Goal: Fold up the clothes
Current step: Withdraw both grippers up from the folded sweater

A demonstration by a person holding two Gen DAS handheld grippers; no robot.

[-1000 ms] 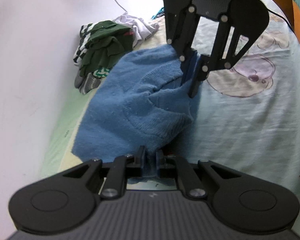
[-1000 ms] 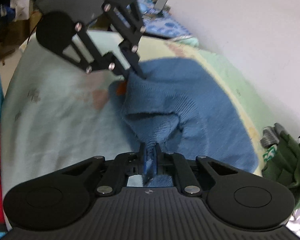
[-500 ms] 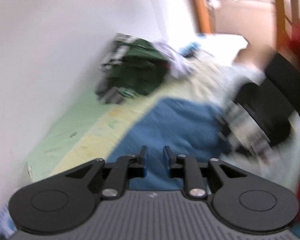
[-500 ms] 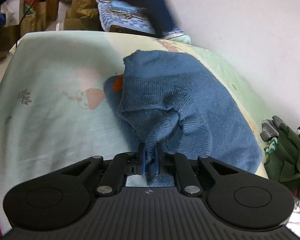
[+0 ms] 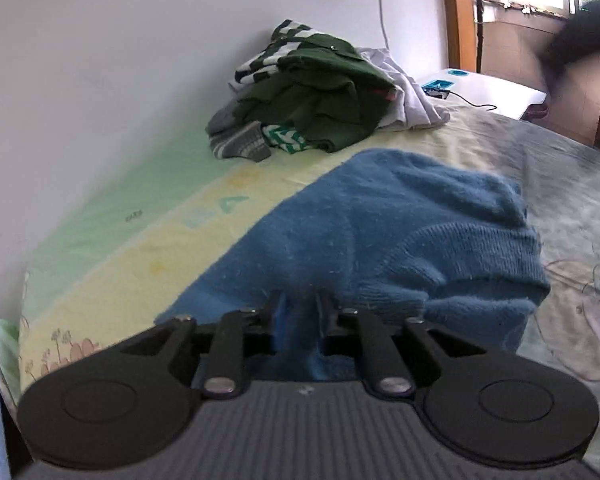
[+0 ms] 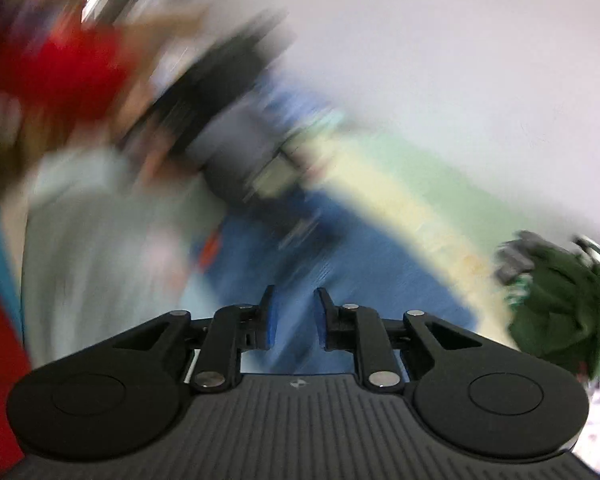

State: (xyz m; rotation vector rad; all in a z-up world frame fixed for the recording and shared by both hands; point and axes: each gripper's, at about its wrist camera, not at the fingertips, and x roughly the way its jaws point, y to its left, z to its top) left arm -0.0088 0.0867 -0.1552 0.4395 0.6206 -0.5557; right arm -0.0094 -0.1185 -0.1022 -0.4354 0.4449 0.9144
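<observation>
Bed sheet (image 5: 452, 140) carried the blue sweater (image 5: 380, 240), lying doubled over mid-bed with nothing gripping it. Pile of green and white clothes (image 5: 312, 92) sat by the wall, apart from it. Left gripper (image 5: 302, 312) spread and empty; right gripper (image 6: 293, 310) likewise, its view motion-blurred.

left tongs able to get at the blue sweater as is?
Probably yes. The left tongs are open, right over the blue sweater, which lies bare on the bed; the green pile sits apart behind it.
</observation>
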